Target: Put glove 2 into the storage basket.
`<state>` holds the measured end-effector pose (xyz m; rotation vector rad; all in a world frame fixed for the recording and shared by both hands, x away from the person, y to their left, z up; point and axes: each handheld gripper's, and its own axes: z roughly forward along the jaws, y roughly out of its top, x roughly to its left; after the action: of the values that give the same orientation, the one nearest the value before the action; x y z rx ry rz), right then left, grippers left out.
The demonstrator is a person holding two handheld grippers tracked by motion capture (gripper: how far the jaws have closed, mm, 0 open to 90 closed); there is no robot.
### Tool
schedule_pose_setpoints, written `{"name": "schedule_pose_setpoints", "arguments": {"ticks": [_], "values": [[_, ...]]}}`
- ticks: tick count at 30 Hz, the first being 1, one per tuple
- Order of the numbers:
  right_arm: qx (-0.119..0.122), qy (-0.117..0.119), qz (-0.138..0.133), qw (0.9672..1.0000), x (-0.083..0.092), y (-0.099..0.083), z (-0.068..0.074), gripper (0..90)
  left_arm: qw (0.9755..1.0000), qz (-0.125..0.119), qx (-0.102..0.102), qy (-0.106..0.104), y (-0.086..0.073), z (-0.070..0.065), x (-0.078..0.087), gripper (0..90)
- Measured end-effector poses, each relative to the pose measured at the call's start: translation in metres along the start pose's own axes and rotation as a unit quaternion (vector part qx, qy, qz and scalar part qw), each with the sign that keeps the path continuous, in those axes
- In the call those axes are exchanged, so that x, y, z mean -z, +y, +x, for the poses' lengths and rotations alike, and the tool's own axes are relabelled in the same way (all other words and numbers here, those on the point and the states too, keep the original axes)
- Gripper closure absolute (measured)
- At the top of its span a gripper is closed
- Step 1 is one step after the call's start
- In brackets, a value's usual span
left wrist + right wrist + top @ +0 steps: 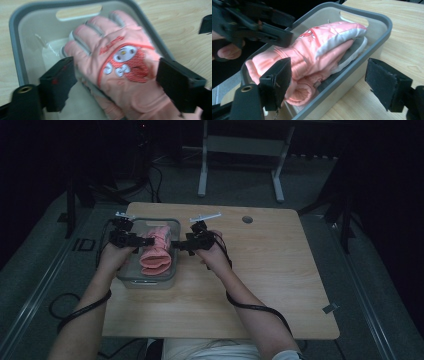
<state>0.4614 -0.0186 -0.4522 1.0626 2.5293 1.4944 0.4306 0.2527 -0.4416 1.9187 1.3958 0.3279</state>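
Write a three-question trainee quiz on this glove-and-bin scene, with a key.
1. True or false: the pink gloves lie inside the grey bin.
2. How do the jaws of the left gripper stand? A) clamped on a glove B) open, one on each side of the top glove C) shut in empty air
3. What does the bin stand on?

Key
1. True: they are stacked in the bin.
2. B: the left gripper view shows them spread wide, pads clear of the fabric. The right gripper is open too, straddling the bin's near wall.
3. The wooden table.
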Motion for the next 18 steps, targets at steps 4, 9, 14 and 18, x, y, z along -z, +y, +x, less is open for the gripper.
{"name": "schedule_pose_setpoints", "arguments": {"ticks": [4, 9, 14, 18], "values": [[0.008, -0.004, -0.009, 0.9999, 0.005, -0.001, -0.003, 18.8, 0.9992, -0.031, -0.017, -0.017, 0.002, -0.012, 0.009, 3.2], [0.016, -0.009, -0.010, 0.9998, 0.010, -0.001, -0.002, 18.7, 0.9985, -0.041, -0.028, -0.021, 0.004, -0.021, 0.013, 2.9], [0.029, -0.015, -0.009, 0.9994, 0.018, -0.003, -0.005, 18.7, 0.9970, -0.051, -0.048, -0.035, 0.004, -0.038, 0.017, 2.9], [0.033, -0.019, -0.010, 0.9992, 0.024, -0.005, -0.007, 18.7, 0.9952, -0.057, -0.063, -0.047, 0.004, -0.051, 0.020, 2.9]]}}
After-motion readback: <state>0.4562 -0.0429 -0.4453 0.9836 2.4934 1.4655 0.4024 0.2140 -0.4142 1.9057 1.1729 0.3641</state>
